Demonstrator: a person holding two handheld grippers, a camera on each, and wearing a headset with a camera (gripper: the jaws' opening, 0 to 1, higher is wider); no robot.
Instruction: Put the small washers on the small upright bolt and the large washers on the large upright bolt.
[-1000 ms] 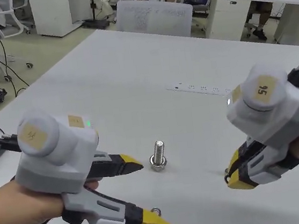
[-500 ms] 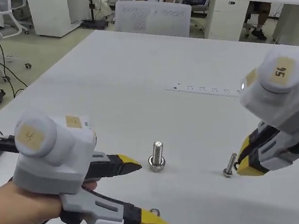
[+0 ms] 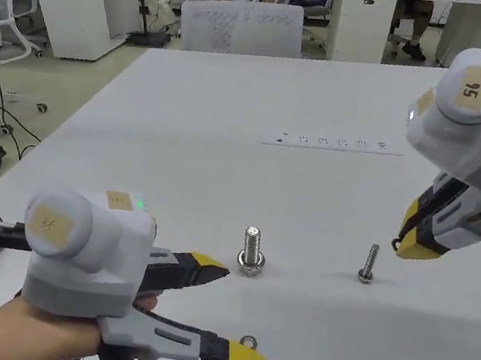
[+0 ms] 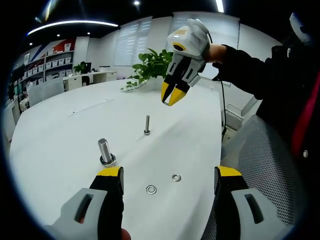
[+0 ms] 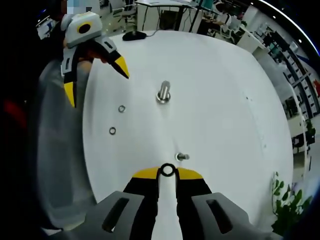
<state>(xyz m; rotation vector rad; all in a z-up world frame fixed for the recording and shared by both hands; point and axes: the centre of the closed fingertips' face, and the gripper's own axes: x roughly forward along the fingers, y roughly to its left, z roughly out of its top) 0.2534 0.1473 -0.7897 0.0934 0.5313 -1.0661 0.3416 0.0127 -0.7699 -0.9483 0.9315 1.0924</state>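
**Washers, bolts and two tongs on desk**

Right tongs (image 5: 167, 172): pressed together on one washer (image 5: 167, 163), held off the white desk (image 3: 217, 130) near the small upright bolt (image 5: 182, 156).
Left tongs (image 3: 230, 320): spread, empty, beside the large upright bolt (image 3: 251, 253).
Two loose washers (image 4: 151, 189): flat on the desk.
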